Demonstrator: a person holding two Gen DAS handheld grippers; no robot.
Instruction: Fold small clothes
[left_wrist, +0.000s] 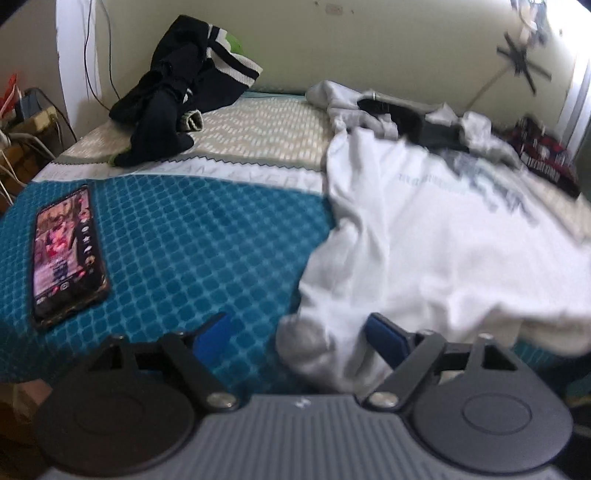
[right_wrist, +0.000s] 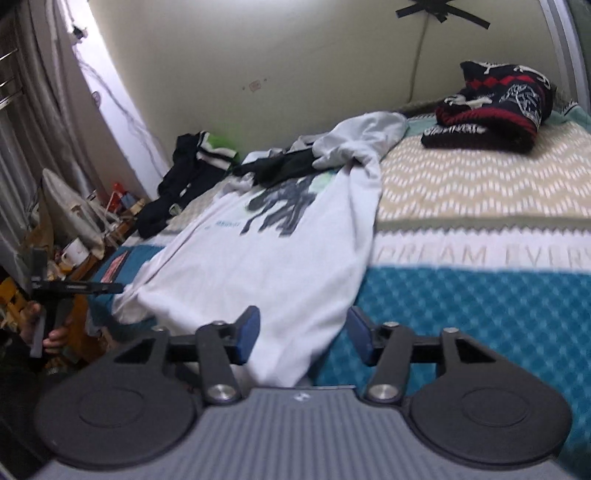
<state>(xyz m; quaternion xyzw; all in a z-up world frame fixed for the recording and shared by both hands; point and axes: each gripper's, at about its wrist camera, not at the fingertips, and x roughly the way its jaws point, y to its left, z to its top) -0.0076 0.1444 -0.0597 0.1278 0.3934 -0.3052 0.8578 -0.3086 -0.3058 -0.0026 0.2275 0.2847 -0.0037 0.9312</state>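
Bed (right_wrist: 480, 295) with a teal quilt carried the white shirt (right_wrist: 266, 258), spread lengthwise away from me, hem nearest. Left tongs (left_wrist: 299, 339) and right tongs (right_wrist: 303, 332) both spread, each straddling a hem corner; neither pinched cloth.

Left claw (left_wrist: 295, 341): jaws spread wide, lower centre of frame. Right claw (right_wrist: 303, 338): jaws spread wide, lower centre, nothing clamped.
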